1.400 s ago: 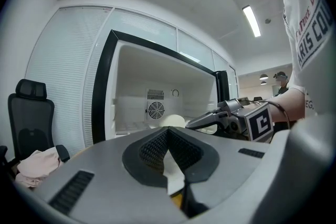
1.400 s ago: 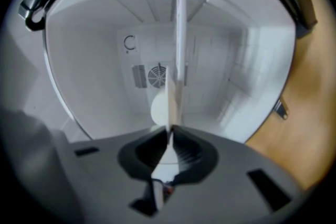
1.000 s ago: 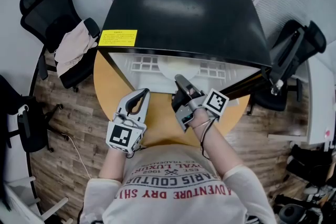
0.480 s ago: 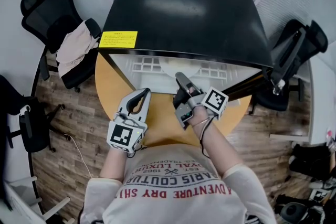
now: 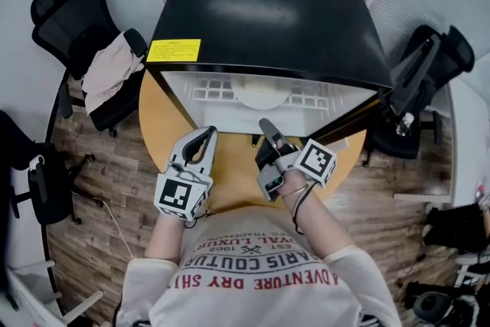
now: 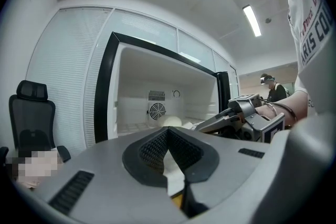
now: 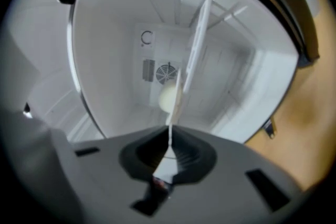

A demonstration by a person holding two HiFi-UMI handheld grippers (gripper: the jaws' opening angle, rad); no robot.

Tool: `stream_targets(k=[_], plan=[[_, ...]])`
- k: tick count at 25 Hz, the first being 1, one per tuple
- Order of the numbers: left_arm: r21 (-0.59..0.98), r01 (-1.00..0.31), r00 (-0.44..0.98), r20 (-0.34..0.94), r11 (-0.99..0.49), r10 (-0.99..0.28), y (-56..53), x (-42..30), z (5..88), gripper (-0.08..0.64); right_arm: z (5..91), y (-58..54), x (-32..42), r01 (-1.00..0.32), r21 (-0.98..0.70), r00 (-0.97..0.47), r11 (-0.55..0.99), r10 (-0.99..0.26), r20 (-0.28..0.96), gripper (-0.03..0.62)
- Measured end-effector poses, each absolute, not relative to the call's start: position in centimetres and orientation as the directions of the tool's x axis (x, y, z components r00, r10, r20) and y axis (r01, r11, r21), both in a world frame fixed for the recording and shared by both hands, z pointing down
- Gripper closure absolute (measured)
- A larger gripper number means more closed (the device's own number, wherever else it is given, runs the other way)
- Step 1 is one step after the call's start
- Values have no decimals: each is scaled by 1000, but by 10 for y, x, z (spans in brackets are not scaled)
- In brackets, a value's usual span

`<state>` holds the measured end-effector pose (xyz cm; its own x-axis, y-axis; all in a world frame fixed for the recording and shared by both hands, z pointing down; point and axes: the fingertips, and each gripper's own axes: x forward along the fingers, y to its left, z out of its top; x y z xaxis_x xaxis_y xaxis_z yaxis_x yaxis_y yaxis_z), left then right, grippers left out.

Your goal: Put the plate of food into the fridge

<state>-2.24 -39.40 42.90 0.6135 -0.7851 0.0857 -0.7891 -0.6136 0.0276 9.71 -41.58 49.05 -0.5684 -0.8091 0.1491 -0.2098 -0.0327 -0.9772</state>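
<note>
A black mini fridge [image 5: 260, 11] stands open on the round wooden table [image 5: 157, 126], its white inside facing me. The plate of food [image 5: 260, 94] rests on the shelf inside; its pale round food [image 6: 170, 122] shows in front of the rear fan, and the plate of food [image 7: 168, 97] shows there too in the right gripper view. My right gripper [image 5: 266, 122] is just outside the opening, pointing in, its jaws closing with nothing between them [image 7: 169, 136]. My left gripper [image 5: 208, 132] hovers beside it over the table, its tips together and empty [image 6: 167, 131].
The fridge door [image 5: 360, 122] hangs open at the right. Black office chairs stand at the left [image 5: 69, 11], one with a cloth [image 5: 107, 69] draped on it, and at the right [image 5: 429, 80]. Another person [image 6: 273, 89] stands far behind.
My right gripper has drawn back a little from the fridge opening toward me. The left gripper has hardly moved.
</note>
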Motion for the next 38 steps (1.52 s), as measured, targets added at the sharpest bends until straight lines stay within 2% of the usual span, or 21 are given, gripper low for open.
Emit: stream_targets(k=[3, 6, 10, 14, 17, 22, 38], plan=[[25, -784, 619, 79, -620, -781, -389, -21, 428, 534, 477, -408, 102, -333, -941, -554, 62, -820, 142, 563], [22, -780, 625, 80, -626, -776, -385, -20, 428, 534, 454, -400, 97, -503, -834, -553, 226, -826, 109, 565], [25, -773, 634, 75, -634, -770, -381, -17, 427, 534, 429, -389, 94, -740, -534, -534, 409, -840, 97, 565], [19, -763, 646, 67, -646, -761, -378, -13, 424, 534, 413, -381, 94, -849, -226, -505, 478, -859, 84, 565], [20, -760, 650, 65, -650, -757, -376, -11, 422, 534, 408, -376, 94, -861, -93, -507, 500, -860, 65, 565], [15, -761, 648, 57, -648, -759, -374, -13, 418, 534, 410, -364, 90, -828, -1, -560, 561, -826, 65, 565], [-17, -762, 646, 44, -648, -762, -367, -11, 409, 534, 427, -352, 94, -799, -4, -598, 602, -792, 125, 565]])
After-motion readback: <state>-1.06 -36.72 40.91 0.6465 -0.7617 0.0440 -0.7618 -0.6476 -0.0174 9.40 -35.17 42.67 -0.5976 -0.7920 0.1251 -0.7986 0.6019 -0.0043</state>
